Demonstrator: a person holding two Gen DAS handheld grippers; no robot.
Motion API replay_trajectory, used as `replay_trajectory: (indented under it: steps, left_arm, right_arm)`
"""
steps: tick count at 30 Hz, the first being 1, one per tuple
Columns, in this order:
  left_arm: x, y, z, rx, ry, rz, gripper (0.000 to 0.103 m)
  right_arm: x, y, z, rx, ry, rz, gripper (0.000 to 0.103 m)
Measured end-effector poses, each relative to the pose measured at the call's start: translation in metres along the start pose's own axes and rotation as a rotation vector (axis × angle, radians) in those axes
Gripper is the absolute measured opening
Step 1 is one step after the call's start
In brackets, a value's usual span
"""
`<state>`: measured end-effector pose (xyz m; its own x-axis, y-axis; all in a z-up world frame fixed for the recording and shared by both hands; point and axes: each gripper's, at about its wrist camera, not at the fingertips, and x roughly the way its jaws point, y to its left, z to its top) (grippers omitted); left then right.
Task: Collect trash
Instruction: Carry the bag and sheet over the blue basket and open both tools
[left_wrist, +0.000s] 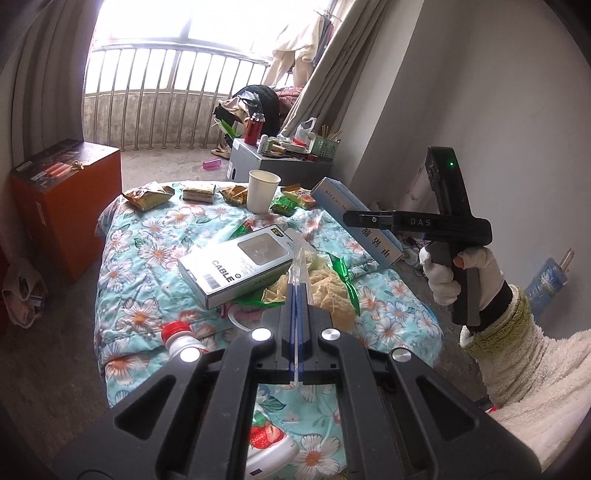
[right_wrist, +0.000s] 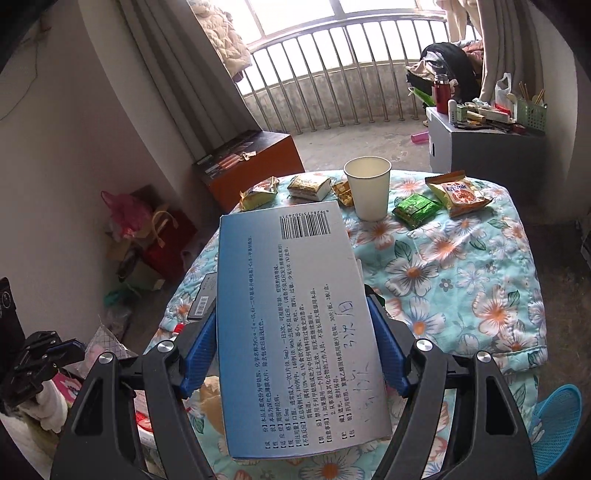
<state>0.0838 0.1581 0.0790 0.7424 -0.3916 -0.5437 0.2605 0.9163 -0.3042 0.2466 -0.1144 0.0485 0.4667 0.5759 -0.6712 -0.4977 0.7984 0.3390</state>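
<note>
My right gripper (right_wrist: 295, 332) is shut on a blue-and-white medicine box (right_wrist: 295, 317) and holds it above the floral-covered table (right_wrist: 480, 280). In the left wrist view the same box (left_wrist: 354, 218) hangs from the right gripper (left_wrist: 351, 218) at the table's right side. My left gripper (left_wrist: 297, 291) is shut on a thin clear plastic wrapper (left_wrist: 298, 262) over a white cable box (left_wrist: 240, 262) and a crumpled green snack bag (left_wrist: 325, 288). A paper cup (right_wrist: 367, 186) and several snack packets (right_wrist: 458, 194) stand at the far edge.
A red-capped bottle (left_wrist: 181, 338) lies near the table's front left. An orange box (left_wrist: 66, 199) stands left of the table, and a grey cabinet (left_wrist: 273, 162) with clutter behind it. A blue mesh basket (right_wrist: 557, 424) sits low right. Bags (right_wrist: 147, 236) lie on the floor.
</note>
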Motion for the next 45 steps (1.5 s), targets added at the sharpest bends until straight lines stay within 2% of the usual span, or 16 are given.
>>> replay_trajectory:
  steps: [6,12,17,24,29,34,37,45]
  left_arm:
    - [-0.019,-0.014,0.018,0.037,-0.075,-0.012,0.0]
    - [-0.023,-0.036,0.035,0.088,-0.121,-0.056,0.0]
    - [-0.011,-0.06,0.052,0.129,-0.135,-0.129,0.0]
    - [0.033,-0.113,0.07,0.189,-0.084,-0.28,0.0]
    - [0.08,-0.165,0.078,0.243,-0.015,-0.385,0.0]
    - [0.143,-0.225,0.083,0.286,0.095,-0.48,0.0]
    - [0.192,-0.261,0.082,0.286,0.2,-0.534,0.0]
    - [0.325,-0.348,0.05,0.29,0.486,-0.599,0.0]
  right_arm:
    - [-0.041,-0.013,-0.021,0.071,-0.076,-0.018,0.073]
    - [-0.085,-0.034,-0.053,0.166,-0.156,-0.06,0.073]
    - [-0.122,-0.059,-0.087,0.266,-0.221,-0.114,0.073]
    - [-0.172,-0.102,-0.138,0.433,-0.306,-0.221,0.073]
    - [-0.208,-0.137,-0.175,0.556,-0.36,-0.323,0.073]
    - [-0.235,-0.176,-0.209,0.678,-0.396,-0.422,0.073]
    - [-0.243,-0.199,-0.226,0.743,-0.409,-0.452,0.073]
    - [-0.232,-0.27,-0.27,0.893,-0.395,-0.478,0.073]
